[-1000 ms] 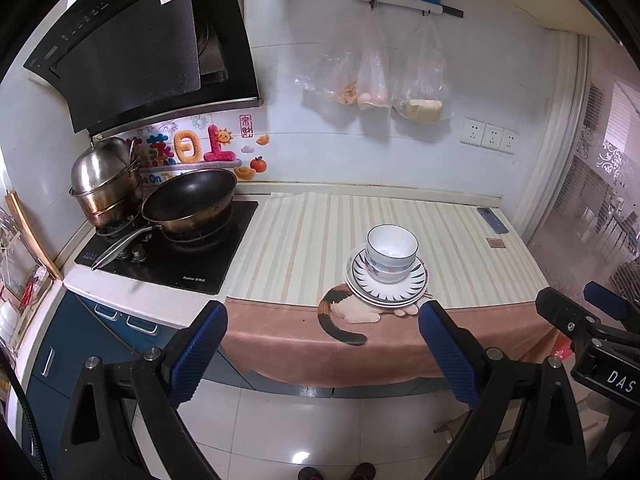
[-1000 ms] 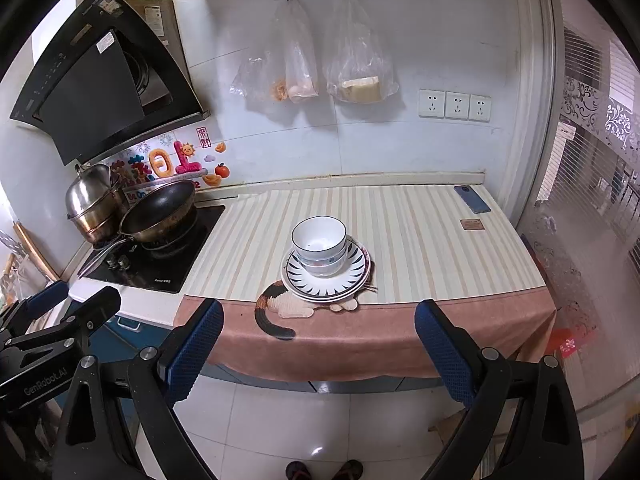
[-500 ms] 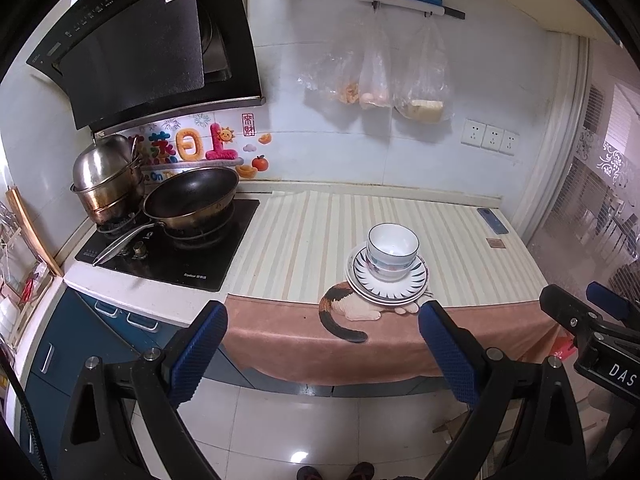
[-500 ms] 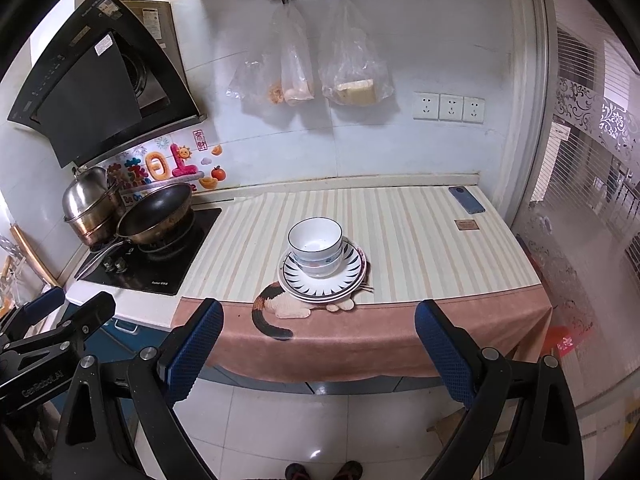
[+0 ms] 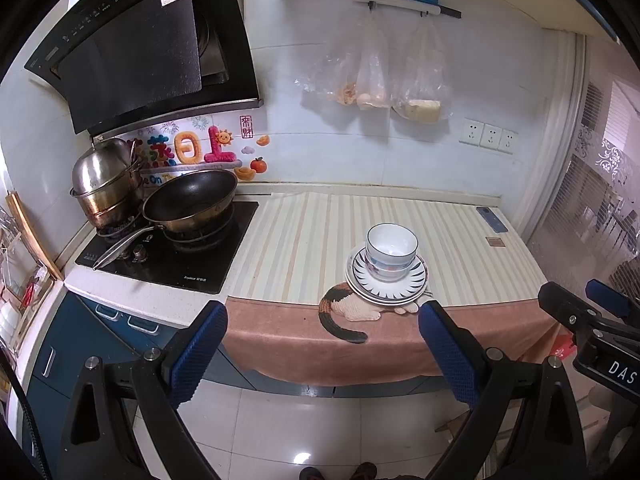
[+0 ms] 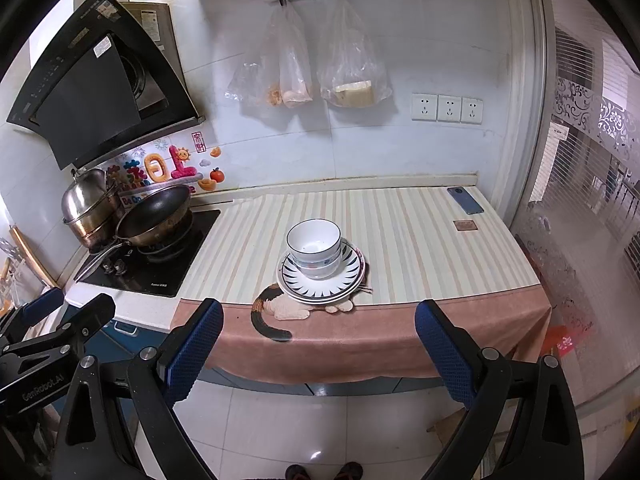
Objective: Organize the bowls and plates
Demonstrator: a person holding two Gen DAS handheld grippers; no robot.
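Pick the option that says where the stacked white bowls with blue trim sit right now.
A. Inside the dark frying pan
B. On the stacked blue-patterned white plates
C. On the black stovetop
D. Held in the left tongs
B: the stacked white bowls with blue trim rest on the stacked blue-patterned white plates on the striped counter cloth, far from both open tongs.

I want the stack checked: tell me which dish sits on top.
The white bowl with the dark rim tops the stack; another bowl nests beneath it, and the ray-patterned plates lie flat underneath.
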